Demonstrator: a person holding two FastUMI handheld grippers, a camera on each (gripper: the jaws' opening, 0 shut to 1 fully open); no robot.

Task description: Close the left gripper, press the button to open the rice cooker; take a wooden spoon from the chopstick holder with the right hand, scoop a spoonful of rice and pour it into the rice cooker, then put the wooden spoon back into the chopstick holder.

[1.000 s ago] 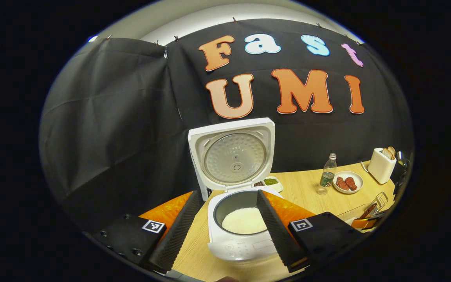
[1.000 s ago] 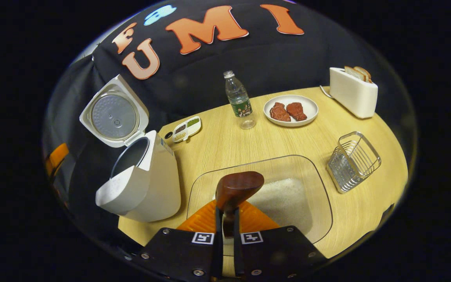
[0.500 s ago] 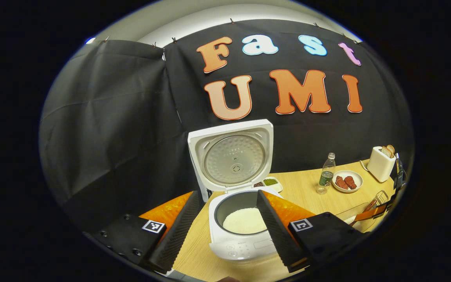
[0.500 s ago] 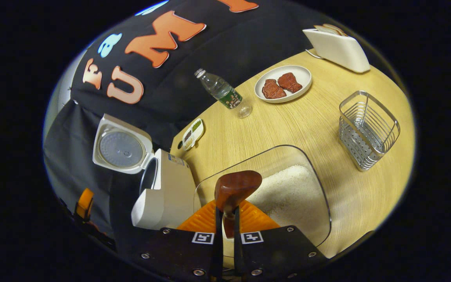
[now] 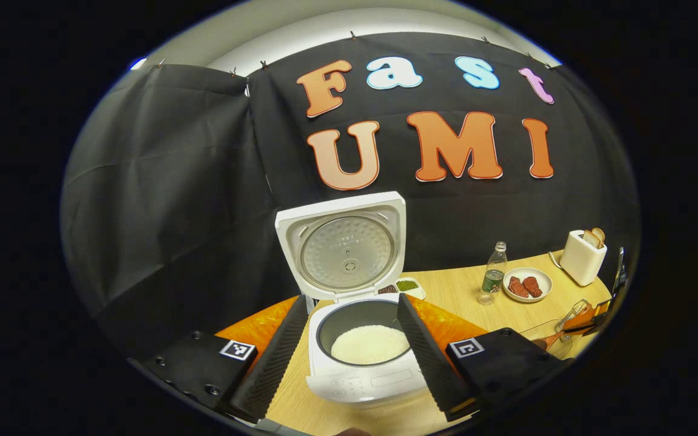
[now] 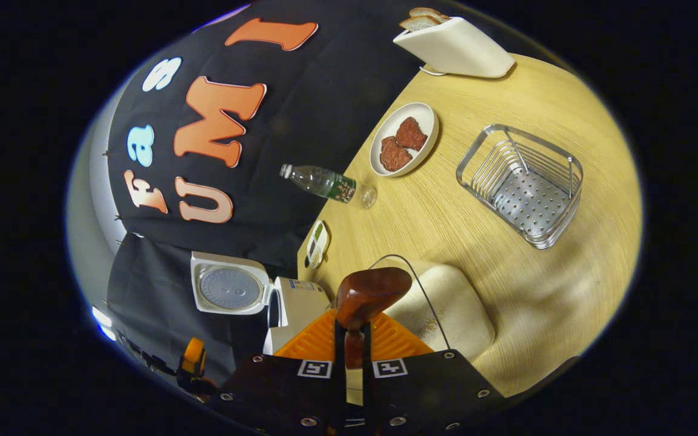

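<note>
The white rice cooker [image 5: 361, 375] stands with its lid [image 5: 342, 251] up, and white rice lies in the inner pot [image 5: 368, 344]. My left gripper [image 5: 349, 357] hovers in front of it, open, one finger on each side of the pot. My right gripper [image 6: 349, 330] is shut on the handle of the wooden spoon [image 6: 372, 292], whose bowl sticks out over the glass rice container [image 6: 449, 303]. That gripper is rolled hard sideways. The wire chopstick holder [image 6: 521, 184] stands apart on the table. In the right gripper view the cooker [image 6: 249, 293] sits at lower left.
On the wooden table [image 6: 518, 109] stand a plastic bottle [image 6: 325, 181], a plate with meat pieces [image 6: 403, 140], a white toaster with bread [image 6: 452, 45] and a small divided dish [image 6: 317, 243]. The left gripper view shows the right gripper [image 5: 585, 316] at the far right.
My right gripper has rolled further sideways with the spoon, so the table turns in its view and the rice container slides under the spoon. The cooker has drifted slightly left in the left gripper view.
</note>
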